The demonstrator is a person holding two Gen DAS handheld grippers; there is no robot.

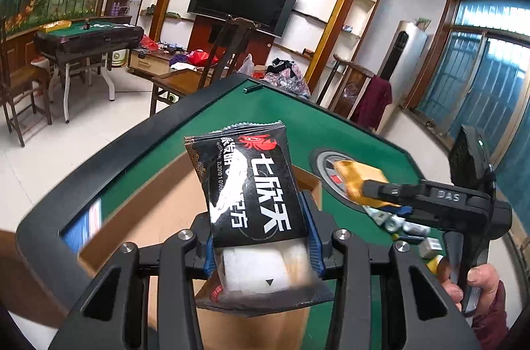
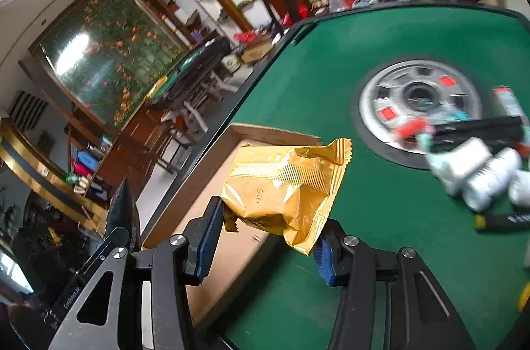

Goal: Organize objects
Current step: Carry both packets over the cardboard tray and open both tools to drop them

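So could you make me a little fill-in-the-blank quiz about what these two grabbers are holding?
1. The left gripper holds a ____ packet with white lettering.
2. The right gripper holds a ____ packet.
3. The table surface is ____.
4. Below both packets lies a shallow ____ tray.

Missing words: black; gold; green; brown

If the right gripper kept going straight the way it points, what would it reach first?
Probably the shallow brown cardboard box on the green felt table, just beyond the gold foil packet the right gripper holds; depth is uncertain.
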